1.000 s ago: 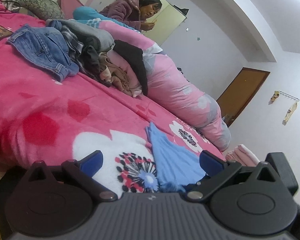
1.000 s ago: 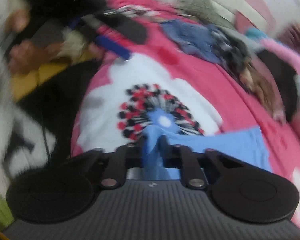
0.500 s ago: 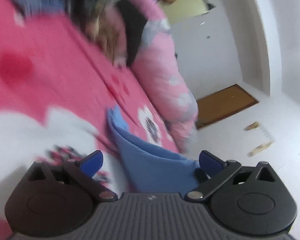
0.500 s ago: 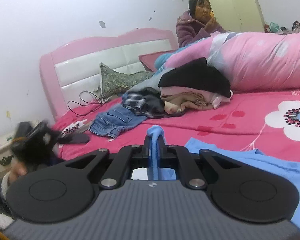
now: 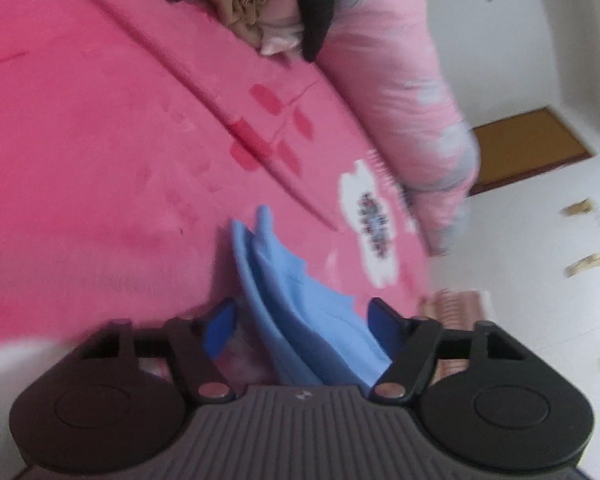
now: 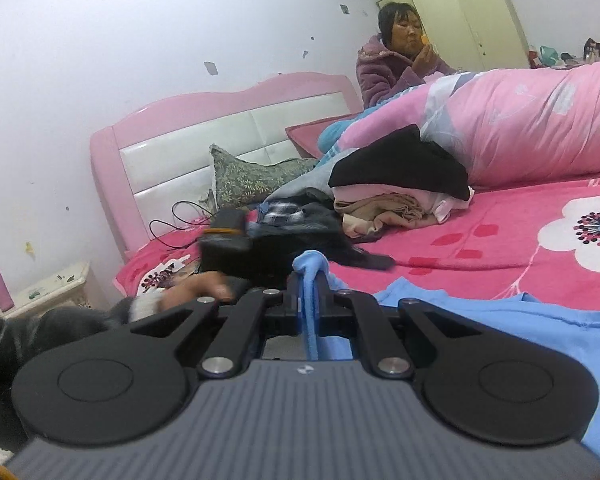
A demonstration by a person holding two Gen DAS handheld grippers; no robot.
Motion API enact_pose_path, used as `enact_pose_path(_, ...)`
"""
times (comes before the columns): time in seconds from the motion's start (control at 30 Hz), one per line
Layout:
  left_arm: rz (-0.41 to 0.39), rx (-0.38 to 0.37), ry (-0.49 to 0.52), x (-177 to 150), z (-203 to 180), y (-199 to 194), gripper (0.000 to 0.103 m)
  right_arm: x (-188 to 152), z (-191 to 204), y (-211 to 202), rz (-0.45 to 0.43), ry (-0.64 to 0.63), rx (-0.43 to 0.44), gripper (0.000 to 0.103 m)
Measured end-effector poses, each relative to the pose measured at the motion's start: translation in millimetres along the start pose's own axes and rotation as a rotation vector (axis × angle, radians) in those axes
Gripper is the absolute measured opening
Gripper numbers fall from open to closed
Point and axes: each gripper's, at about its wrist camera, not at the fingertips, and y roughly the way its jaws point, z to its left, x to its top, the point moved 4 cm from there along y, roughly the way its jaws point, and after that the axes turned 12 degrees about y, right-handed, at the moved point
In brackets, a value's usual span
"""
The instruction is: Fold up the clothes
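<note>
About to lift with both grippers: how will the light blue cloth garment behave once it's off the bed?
Likely floppy: the light blue cloth garment already sags from the shut right gripper. Probably light, since a thin pinch holds it. The left gripper is closing around loose folds, so layers may slip unevenly.

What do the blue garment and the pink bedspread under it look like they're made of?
The blue garment looks like thin, matte jersey knit, probably cotton: it drapes limply and bunches where the right hand-held gripper pinches it.

The pink bedspread looks like plush fleece with a printed flower pattern, going by its soft, fuzzy surface. The blur leaves that uncertain.
</note>
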Motion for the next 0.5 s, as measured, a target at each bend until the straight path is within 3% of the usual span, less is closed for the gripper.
enact_pose_path(0.13, 0.029, 0.063, 0.042, 9, -1, 21, 0.050, -2, -5, 0, 0.001, 0.008, 0.005, 0.003)
enact_pose_path(0.37, 0.032, 0.126, 0.074, 16, -14, 33, 0.009, -15, -13, -7, -0.008, -0.005, -0.004, 0.003)
enact_pose_path(0.5, 0.027, 0.163, 0.135, 19, -47, 36, 0.009, -15, -23, -25, -0.068, 0.019, -0.012, 0.003)
